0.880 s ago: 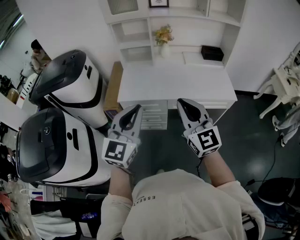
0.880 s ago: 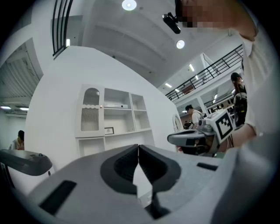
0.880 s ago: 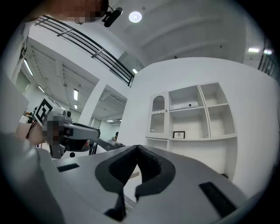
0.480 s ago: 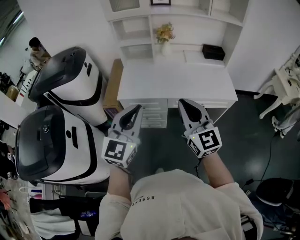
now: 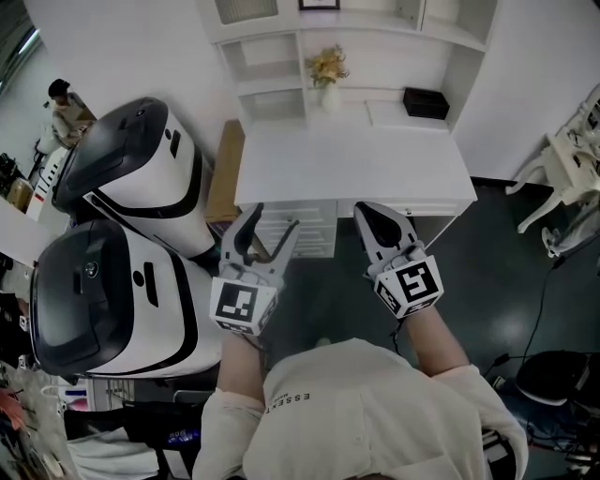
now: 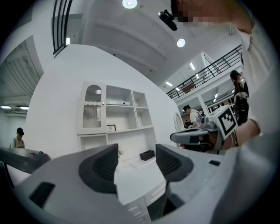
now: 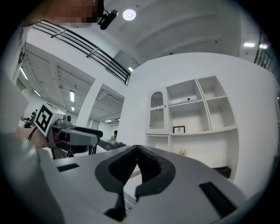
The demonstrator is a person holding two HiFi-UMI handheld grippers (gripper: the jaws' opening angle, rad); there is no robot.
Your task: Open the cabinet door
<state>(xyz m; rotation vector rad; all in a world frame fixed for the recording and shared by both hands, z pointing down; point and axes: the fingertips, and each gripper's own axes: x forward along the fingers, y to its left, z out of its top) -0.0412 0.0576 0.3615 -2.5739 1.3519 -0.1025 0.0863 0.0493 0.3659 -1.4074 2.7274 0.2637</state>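
Observation:
The white hutch's cabinet door (image 6: 92,113), with an arched ribbed pane, stands closed at the upper left of the shelves; it also shows in the right gripper view (image 7: 156,113) and at the head view's top edge (image 5: 246,9). My left gripper (image 5: 267,232) hangs in front of the white desk (image 5: 356,169), jaws spread wide with nothing between them (image 6: 136,159). My right gripper (image 5: 373,214) is level beside it, jaws shut on nothing (image 7: 137,151). Both are well short of the door.
Two large white-and-black machines (image 5: 131,169) (image 5: 103,291) stand close on the left. A drawer stack (image 5: 305,230) sits under the desk. On the desk's shelf are a vase of flowers (image 5: 326,75) and a black box (image 5: 425,103). A white chair (image 5: 572,159) stands at right.
The left gripper's jaws have opened from shut to wide. The right gripper has stayed where it was, still shut.

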